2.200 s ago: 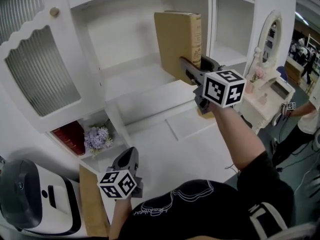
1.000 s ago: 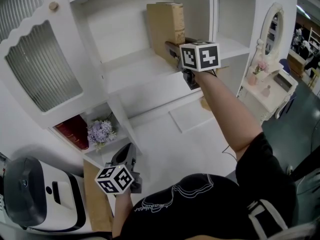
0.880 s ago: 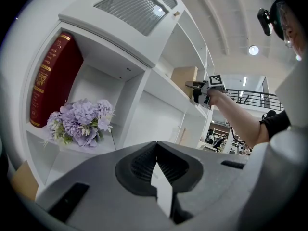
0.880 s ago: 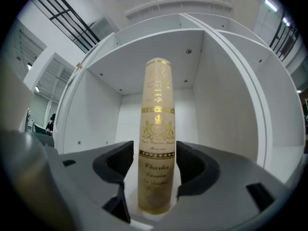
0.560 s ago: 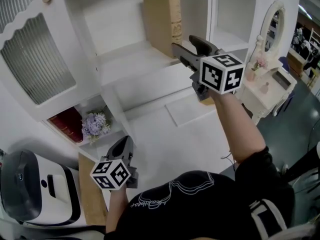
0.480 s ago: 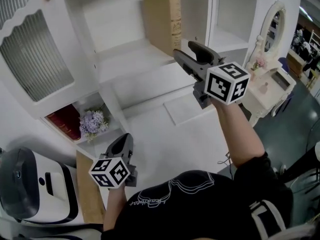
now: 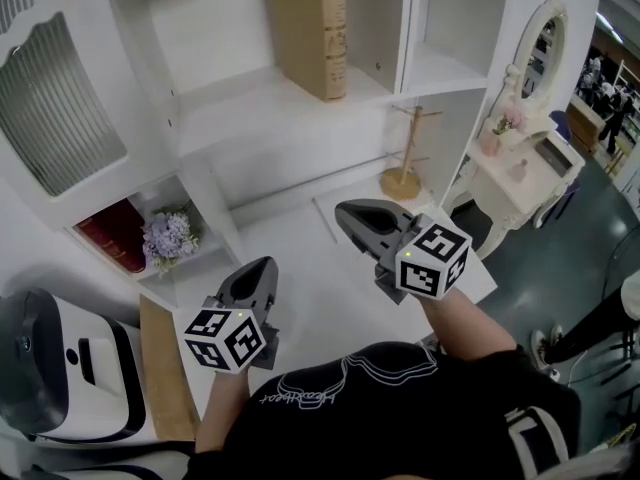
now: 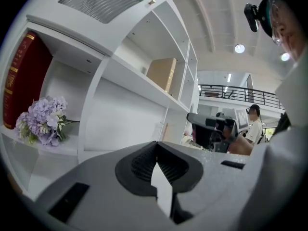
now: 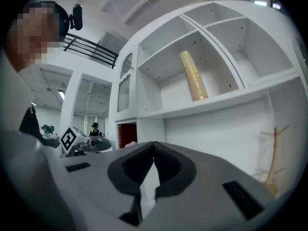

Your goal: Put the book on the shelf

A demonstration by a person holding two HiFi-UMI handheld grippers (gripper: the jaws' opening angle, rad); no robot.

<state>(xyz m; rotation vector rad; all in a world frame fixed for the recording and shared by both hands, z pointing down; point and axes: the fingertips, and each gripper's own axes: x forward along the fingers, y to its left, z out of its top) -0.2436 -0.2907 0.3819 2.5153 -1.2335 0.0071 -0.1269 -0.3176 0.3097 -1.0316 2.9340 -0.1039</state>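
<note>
We're over a white counter (image 7: 300, 278) in front of a big white shelf unit (image 7: 250, 88), w/ dark floor (image 7: 590, 238) off to the right. The room is large & open: a high ceiling w/ round lights, a railed balcony and other people far back. Right of the unit stands a white vanity w/ oval mirror (image 7: 535, 68). On the counter, under the right-hand shelf, stands a small wooden stand (image 7: 403, 158). At far left there's a ribbed-glass cabinet door (image 7: 55, 98). In the low cubby below it are a red book (image 7: 105, 236) and, just beside it, purple flowers (image 7: 168, 236). A white & grey appliance (image 7: 60, 368) sits at bottom left, next to a strip of bare wood (image 7: 165, 368).

The book (image 7: 310, 33), tan, stands upright on the upper shelf, close to the divider on its right. Nothing is touching it, and it is well apart from both grippers.

Left gripper (image 7: 266, 265): low over the counter, pointing twd the flower cubby. Its jaws are together at the tips, w/ nothing between them.

Right gripper (image 7: 345, 213): held over the counter below the shelf. Its jaws are closed tip to tip and empty; its own view looks up at the book on the shelf above.
</note>
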